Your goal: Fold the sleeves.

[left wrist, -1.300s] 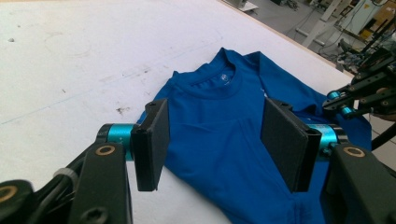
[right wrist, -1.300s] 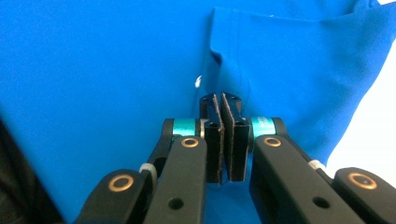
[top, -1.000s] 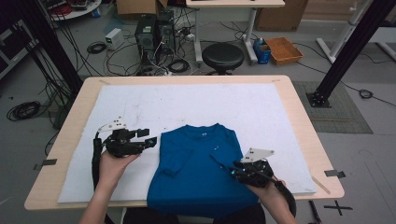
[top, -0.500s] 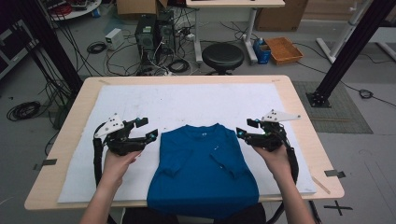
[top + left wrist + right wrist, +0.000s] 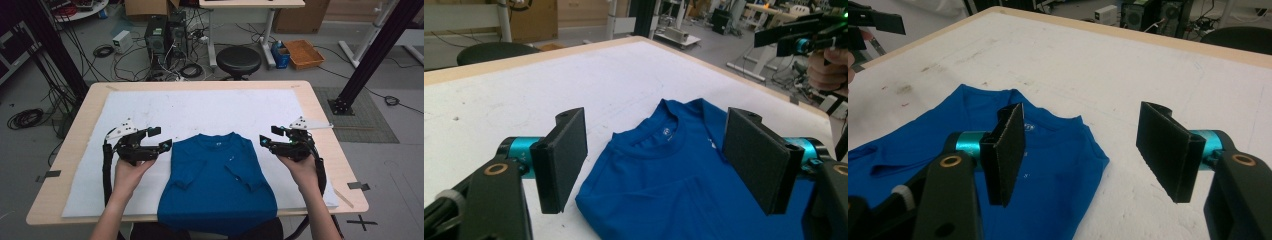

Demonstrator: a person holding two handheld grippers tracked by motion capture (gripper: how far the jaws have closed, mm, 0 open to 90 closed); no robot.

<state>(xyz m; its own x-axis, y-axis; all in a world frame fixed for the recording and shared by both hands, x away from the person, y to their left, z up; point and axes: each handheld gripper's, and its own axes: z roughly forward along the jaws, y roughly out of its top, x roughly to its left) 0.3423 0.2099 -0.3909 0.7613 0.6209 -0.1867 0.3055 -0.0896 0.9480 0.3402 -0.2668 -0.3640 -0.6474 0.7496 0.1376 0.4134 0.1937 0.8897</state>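
White padding covers the bench [image 5: 320,107], the blue T-shirt [image 5: 215,185] lying at its near edge with both sleeves folded in, left gripper [image 5: 159,140] and right gripper [image 5: 268,138] flanking it, jaws just opened and empty; next likely a lengthwise fold, regrasping the hem.

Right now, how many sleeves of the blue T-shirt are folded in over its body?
2. On the blue cotton T-shirt, one short sleeve is folded inward on the side of the left gripper, the other sleeve on the side of the right gripper.
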